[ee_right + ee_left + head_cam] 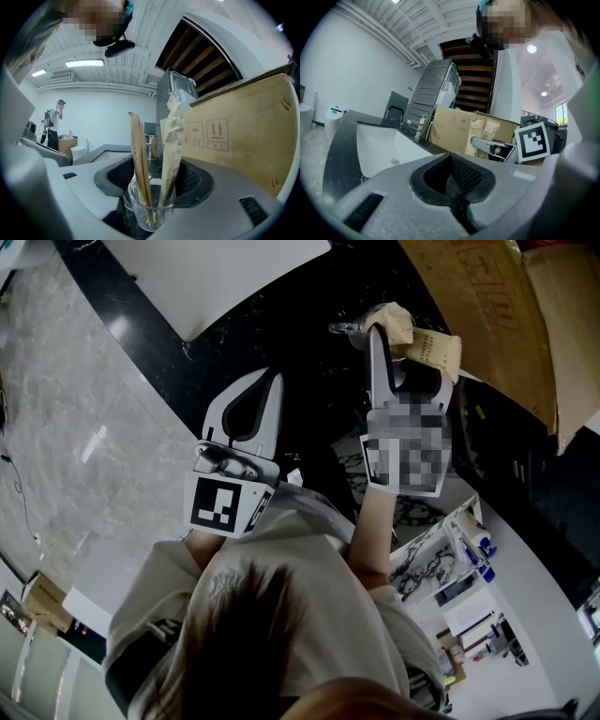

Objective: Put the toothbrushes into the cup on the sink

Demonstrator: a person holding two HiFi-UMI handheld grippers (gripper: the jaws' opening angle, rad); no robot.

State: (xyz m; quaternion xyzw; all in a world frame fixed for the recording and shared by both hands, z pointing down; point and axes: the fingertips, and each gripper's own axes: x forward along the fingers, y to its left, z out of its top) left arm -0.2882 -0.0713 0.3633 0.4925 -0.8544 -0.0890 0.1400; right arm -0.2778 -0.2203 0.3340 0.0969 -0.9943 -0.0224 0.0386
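Observation:
A clear glass cup [149, 211] stands on the black counter between the jaws of my right gripper [157, 183]. The jaws are open and clear of the glass on both sides. Two paper-wrapped toothbrushes stand in the cup: a flat brown one [138, 154] on the left and a crumpled pale one [171, 140] on the right. From the head view the cup [349, 329] and wrappers [417, 338] sit at the right gripper [375, 338] tip. My left gripper [457, 202] is shut and empty, held back from the white sink [386, 150].
A large cardboard box [243, 136] stands close on the right of the cup, against the counter [300, 362]. The sink basin [216, 277] lies to the far left. A faucet [423, 126] stands behind it. A person [55, 117] stands far off in the room.

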